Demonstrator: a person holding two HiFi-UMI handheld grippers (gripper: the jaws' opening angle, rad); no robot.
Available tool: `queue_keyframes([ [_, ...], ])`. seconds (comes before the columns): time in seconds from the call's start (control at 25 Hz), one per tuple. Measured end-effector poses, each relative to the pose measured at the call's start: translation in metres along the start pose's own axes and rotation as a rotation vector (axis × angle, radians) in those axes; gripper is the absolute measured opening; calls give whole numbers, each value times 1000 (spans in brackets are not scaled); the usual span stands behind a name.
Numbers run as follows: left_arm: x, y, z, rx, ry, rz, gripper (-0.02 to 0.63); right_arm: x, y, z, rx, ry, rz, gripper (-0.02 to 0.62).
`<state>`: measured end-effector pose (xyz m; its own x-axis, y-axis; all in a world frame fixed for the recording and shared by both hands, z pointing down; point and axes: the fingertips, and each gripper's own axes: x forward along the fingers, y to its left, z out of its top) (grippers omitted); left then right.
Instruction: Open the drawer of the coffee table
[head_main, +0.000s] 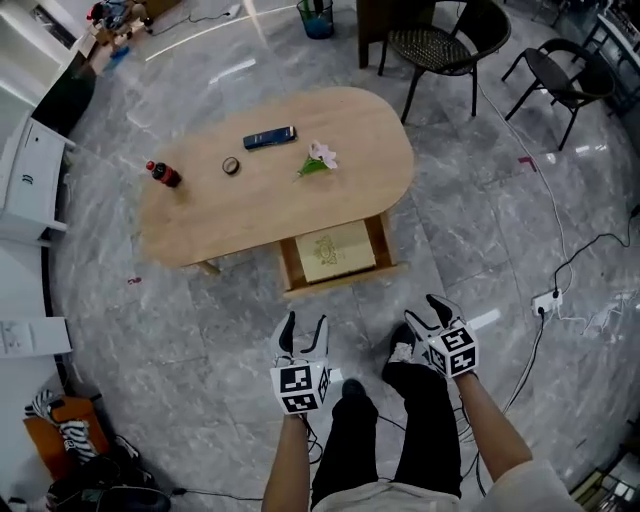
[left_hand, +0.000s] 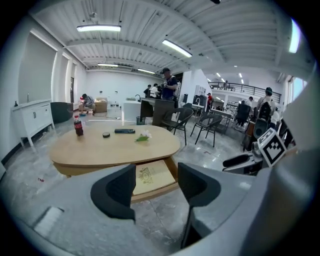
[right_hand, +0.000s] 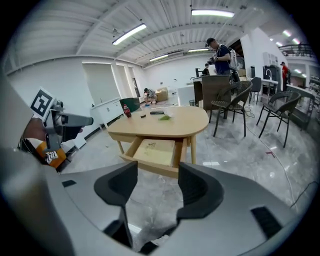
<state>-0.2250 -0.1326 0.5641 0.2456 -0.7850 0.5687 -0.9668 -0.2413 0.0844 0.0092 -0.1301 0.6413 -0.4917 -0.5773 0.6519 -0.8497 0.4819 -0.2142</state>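
Two grippers: we hold both back from the table, over the floor by our legs (head_main: 400, 440), touching nothing.
Left gripper (head_main: 304, 324): jaws apart and empty; its own view looks between them at the drawer, well off.
Right gripper (head_main: 424, 318): jaws wide but closing a little, with only bare floor between the pads.
Why held so: we judge the pull finished, so neither tool has any reason to be on the drawer front.
Drawer (head_main: 330, 255): it stands out from under the near edge of the coffee table (head_main: 250, 215), open towards us, with a pale sheet bearing a printed emblem lying flat inside.
Table top: a red-labelled bottle (head_main: 164, 174) stands near the left end; a small round disc (head_main: 231, 166), a dark remote (head_main: 269, 137) and a flower sprig (head_main: 318, 160) lie mid-table. All are back from the drawer's edge, so we judge none is at risk.
Around: two black chairs (head_main: 440, 45) stand beyond the far right end, a white cabinet (head_main: 25, 180) stands at the left, and people are at a counter in the distance.
In the way: nothing lies between us and the drawer. The power strip (head_main: 546, 300) and its cables trail on the floor at our right, which we judge the only thing to step around.
Progress: as far as we can judge, the task is done.
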Motion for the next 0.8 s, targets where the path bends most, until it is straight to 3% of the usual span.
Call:
queue_keyframes([
  [0.32,-75,-41,54,3,59,-62,267,-78,95,77,-1,5,33,238],
  [0.68,-128,-66,72,29,55,-83,262,-134,132,84,98,-9,-48,169],
  [0.8,-145,-67,64,26,53,-73,193,-146,150,82,102,-13,-46,151],
])
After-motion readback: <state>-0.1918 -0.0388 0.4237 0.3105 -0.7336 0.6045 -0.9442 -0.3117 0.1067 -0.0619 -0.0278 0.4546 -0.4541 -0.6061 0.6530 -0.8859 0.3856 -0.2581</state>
